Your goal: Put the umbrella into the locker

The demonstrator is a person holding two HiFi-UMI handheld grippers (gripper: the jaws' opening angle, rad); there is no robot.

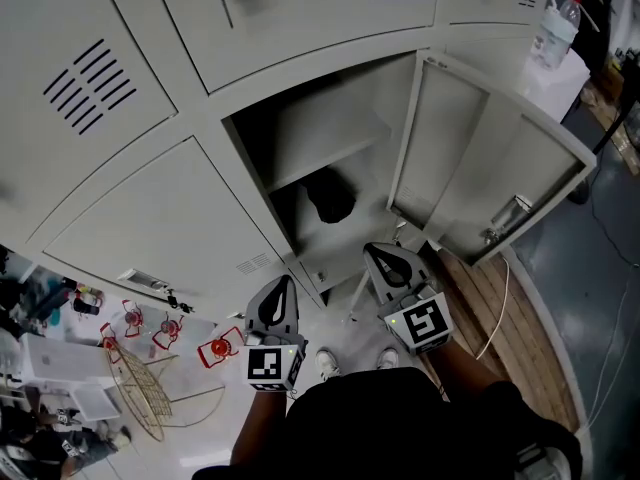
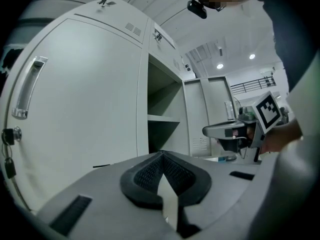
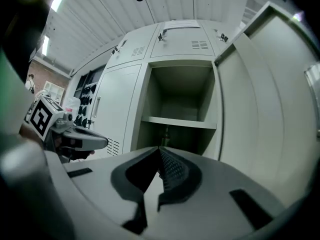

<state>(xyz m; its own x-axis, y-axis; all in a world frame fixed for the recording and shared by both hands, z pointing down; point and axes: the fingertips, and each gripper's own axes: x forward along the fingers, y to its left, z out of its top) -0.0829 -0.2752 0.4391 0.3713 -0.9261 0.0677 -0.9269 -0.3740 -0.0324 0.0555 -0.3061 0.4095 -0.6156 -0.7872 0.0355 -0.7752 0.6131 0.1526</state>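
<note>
Head view shows the umbrella (image 1: pixel 330 200) lying dark in the open locker (image 1: pixel 335 133), below its shelf. Left gripper (image 1: pixel 284 286) and right gripper (image 1: pixel 378 256) hover outside, both shut and empty. If the umbrella rests loosely, it could tip out past the open door (image 1: pixel 480 168).

Dark folded umbrella (image 1: pixel 330 200) sits inside the pale-grey locker (image 1: pixel 320 76), below the shelf (image 1: pixel 335 140); door (image 1: pixel 480 163) open rightward.
</note>
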